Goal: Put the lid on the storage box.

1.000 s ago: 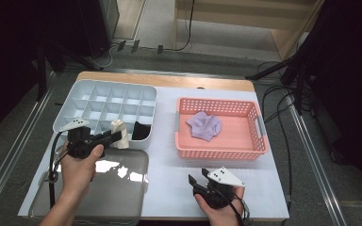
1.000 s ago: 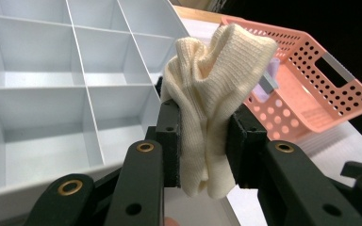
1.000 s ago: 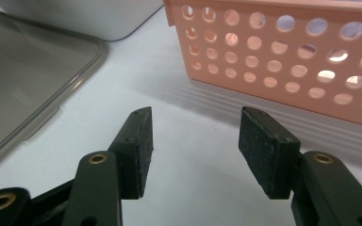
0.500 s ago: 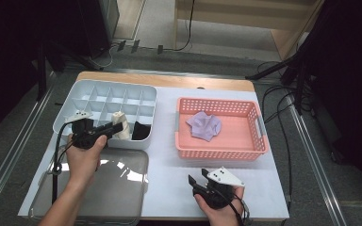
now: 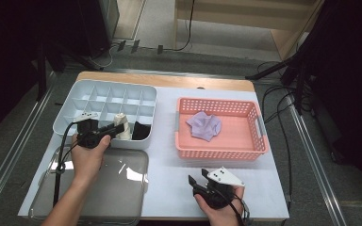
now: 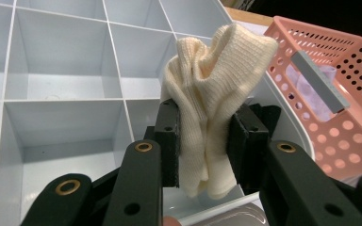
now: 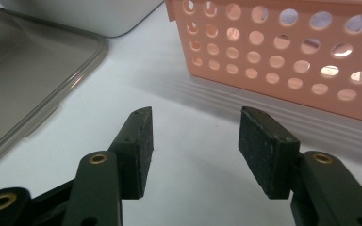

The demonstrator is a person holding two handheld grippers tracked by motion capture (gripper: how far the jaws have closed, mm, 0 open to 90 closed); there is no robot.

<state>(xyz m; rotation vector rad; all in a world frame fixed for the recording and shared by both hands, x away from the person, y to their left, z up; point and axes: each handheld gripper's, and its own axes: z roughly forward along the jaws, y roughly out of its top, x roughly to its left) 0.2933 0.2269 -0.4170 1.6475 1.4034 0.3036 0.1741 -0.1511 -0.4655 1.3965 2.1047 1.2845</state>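
Black sock (image 5: 141, 131) beside cream sock (image 6: 207, 117)

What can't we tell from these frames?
- Dark item in the divided tray: too small in the high view, hidden behind the left claw and cream sock in the left gripper view.
- Purple cloth in the pink basket: garment type unclear, too small.

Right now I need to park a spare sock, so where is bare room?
Bare tabletop between the clear lid and pink basket. The divided tray's far cells are free; its near-right corner is crowded by cream sock and left gripper.
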